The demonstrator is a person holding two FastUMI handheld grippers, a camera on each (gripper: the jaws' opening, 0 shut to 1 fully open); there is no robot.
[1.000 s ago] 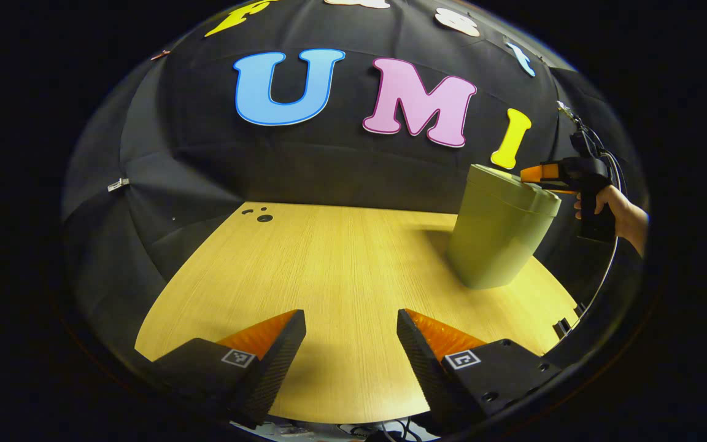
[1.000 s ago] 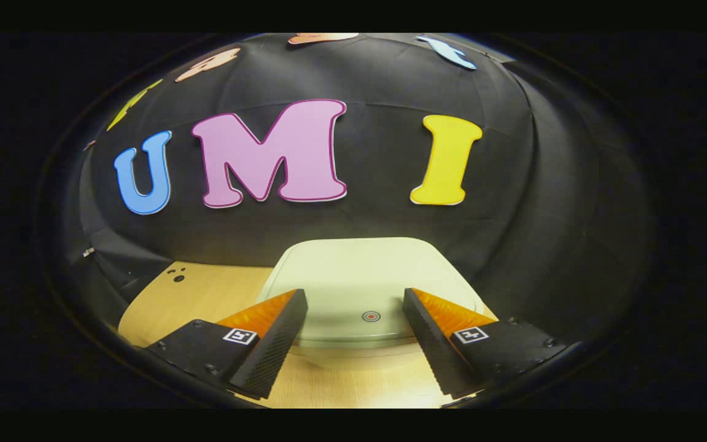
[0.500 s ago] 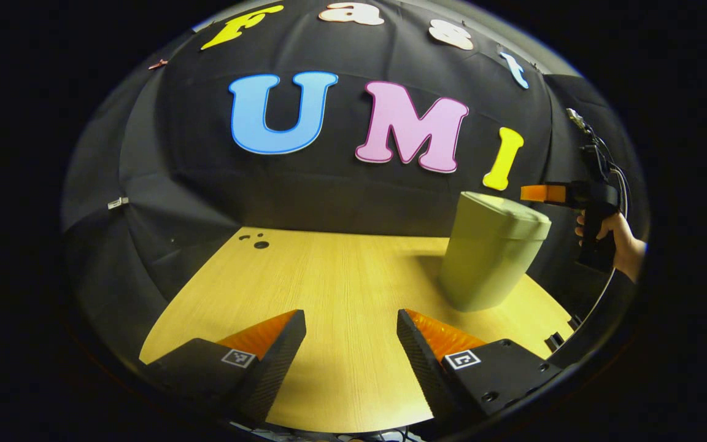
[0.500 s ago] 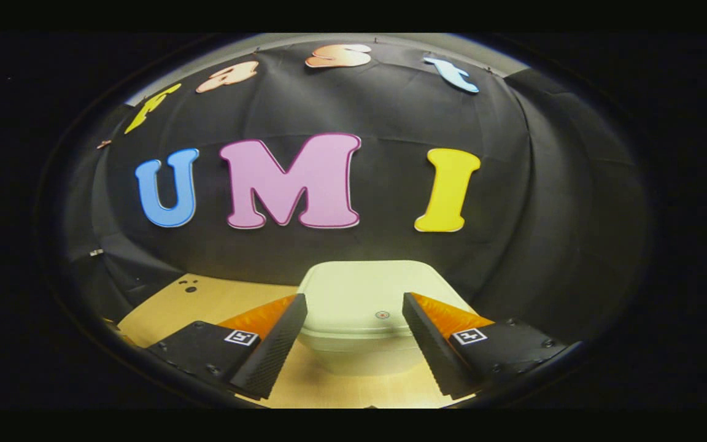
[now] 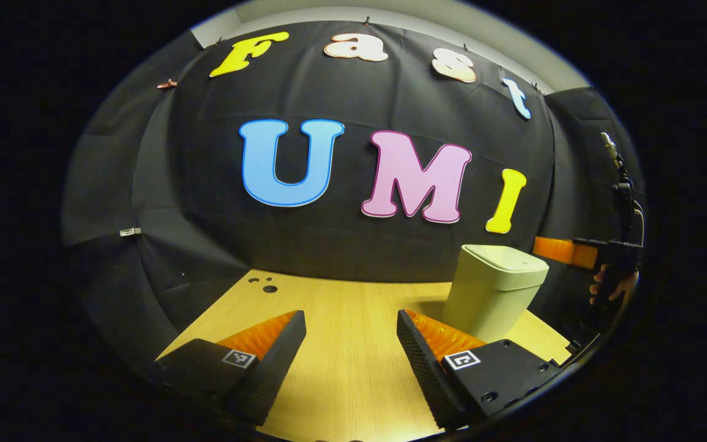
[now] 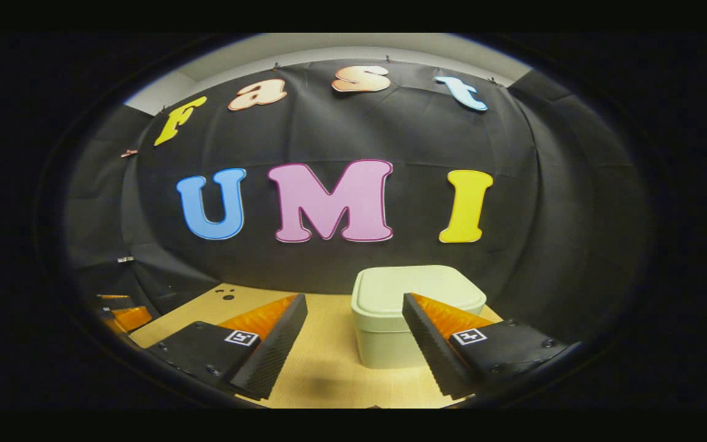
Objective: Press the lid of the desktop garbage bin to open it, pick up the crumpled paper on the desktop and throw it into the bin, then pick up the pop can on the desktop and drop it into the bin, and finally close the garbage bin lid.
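With its lid (image 6: 418, 287) shut, the pale green plastic bin (image 6: 390, 331) stood on the wooden desk (image 5: 341, 344); your left gripper (image 5: 351, 331) and right gripper (image 6: 353, 319), both short of the bin, had fingers apart, empty. Judged complete.

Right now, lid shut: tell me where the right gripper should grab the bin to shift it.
Probably the bin body just under the lid, with the right gripper coming level from the front: the walls stand upright and the lid's overhanging rim would stop slipping. Whether the open gripper spans it is unclear.
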